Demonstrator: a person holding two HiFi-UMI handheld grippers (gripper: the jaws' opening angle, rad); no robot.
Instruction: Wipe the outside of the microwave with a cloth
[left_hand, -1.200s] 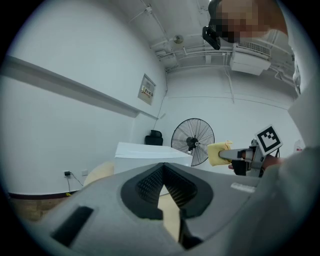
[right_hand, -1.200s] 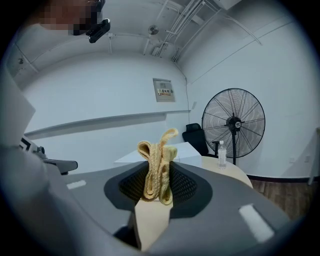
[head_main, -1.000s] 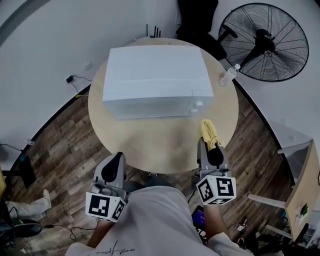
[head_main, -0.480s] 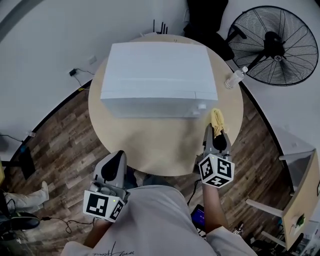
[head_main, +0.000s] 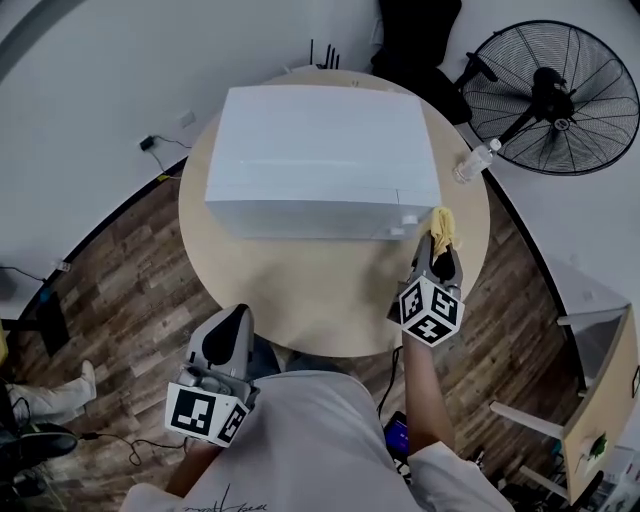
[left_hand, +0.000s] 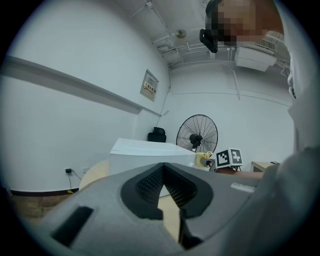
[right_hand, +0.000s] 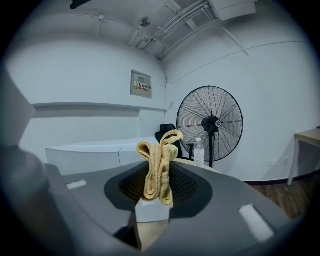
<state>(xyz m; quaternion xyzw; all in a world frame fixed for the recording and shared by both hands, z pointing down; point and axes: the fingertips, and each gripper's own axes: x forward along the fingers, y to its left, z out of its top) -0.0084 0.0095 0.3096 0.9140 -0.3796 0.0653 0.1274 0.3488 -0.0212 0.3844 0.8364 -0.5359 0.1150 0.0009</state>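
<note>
Round table (head_main: 300, 290) holds a white microwave (head_main: 320, 150). Right gripper (head_main: 438, 245) pinches a yellow cloth (head_main: 441, 222) just beside its front corner. Left gripper (head_main: 233, 314) has its jaws together, empty.

Nothing is showing clearly enough to be read. A small framed rectangular wall sign (right_hand: 141, 84) is hanging high on the white wall beyond the right hand-held gripper (head_main: 437, 245); its red characters are blurring out. The black-and-white marker cube (head_main: 431, 310) on that hand-held gripper is carrying patterns only. A dark script print (head_main: 228, 495) on the person's white shirt, behind the left hand-held gripper (head_main: 228, 335), is staying illegible.
</note>
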